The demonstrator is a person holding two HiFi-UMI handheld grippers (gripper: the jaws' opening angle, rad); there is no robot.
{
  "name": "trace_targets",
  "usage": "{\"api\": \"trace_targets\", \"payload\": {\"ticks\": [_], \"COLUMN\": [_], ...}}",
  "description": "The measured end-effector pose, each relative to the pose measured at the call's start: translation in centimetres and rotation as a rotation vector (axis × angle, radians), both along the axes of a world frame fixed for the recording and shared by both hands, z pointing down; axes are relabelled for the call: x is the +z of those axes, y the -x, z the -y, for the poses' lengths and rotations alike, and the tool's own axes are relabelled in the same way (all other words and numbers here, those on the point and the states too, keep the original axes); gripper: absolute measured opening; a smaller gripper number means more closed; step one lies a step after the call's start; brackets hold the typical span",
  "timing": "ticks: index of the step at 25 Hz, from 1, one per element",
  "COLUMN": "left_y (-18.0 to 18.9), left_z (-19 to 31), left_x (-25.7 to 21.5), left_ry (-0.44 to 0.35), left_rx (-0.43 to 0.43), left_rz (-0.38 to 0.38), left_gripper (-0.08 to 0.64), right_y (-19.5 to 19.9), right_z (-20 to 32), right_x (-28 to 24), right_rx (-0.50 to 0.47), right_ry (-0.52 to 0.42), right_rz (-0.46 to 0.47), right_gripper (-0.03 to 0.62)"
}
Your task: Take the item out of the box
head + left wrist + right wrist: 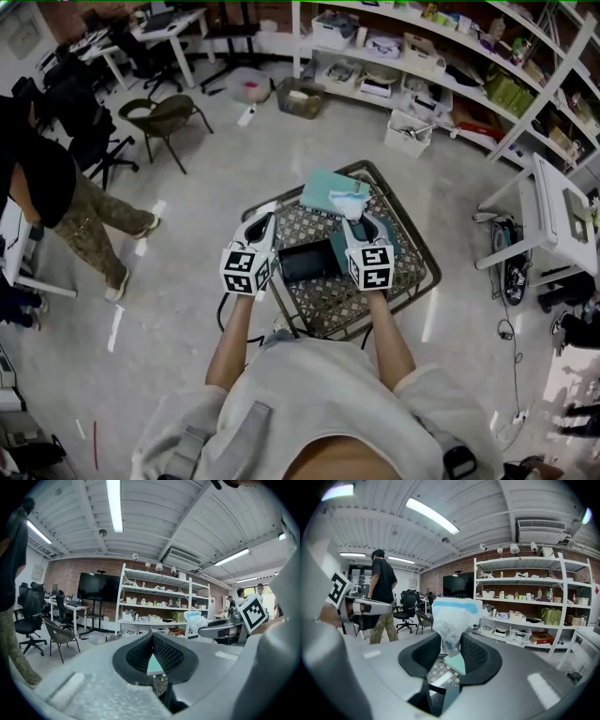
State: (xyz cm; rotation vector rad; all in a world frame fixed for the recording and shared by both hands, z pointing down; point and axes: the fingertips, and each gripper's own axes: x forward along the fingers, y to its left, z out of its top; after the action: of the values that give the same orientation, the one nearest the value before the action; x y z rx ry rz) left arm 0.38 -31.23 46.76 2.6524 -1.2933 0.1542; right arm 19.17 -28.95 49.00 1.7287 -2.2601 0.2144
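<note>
Right gripper (451,651): jaws clamped on the near end of the white, blue-banded plastic packet (452,616). The packet's long axis runs on from the jaws, banded end pointing away, above the teal box (323,192) on the wire table (412,272). Left gripper (153,641): jaw tips together, empty.

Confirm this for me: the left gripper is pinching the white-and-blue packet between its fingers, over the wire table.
Wrong gripper. The right gripper is pinching the white-and-blue packet between its fingers, over the wire table. The right gripper view shows this. In the left gripper view, the left gripper has nothing between its fingers.
</note>
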Motion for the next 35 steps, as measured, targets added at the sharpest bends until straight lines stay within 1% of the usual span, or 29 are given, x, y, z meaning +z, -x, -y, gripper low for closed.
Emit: {"api": "trace_targets", "payload": {"ticks": [4,10,15,24,35], "left_y": [-0.3,0.0,-0.3,-0.5,0.2], "left_z": [-0.2,-0.4,0.1,0.2,0.6], "left_x": [-0.3,-0.9,-1.4,-1.2,-0.3], "left_ry": [-0.01,-0.017,-0.026,-0.026,-0.018], "left_rx": [-0.001,-0.01,-0.001,0.003,-0.013], "left_rz": [0.014,0.008,0.015,0.014,0.017], "left_gripper": [0.005,0.005,0.005,0.005,0.005], "right_y": [0.0,0.2,0.3,0.6,1.2], "right_z": [0.2,0.0,0.4,0.3,0.8], "right_x": [-0.5,-0.7,-1.2,-0.6,0.1], "right_rx": [-0.013,-0.02,-0.017,-0.019,-0.034], "right_ry": [-0.014,-0.019,-0.033,-0.02,-0.018], "right_rz": [-0.002,-0.006,-0.004,-0.012,-0.016], "right_gripper": [0.129,0.127,0.127,0.124,0.121]}}
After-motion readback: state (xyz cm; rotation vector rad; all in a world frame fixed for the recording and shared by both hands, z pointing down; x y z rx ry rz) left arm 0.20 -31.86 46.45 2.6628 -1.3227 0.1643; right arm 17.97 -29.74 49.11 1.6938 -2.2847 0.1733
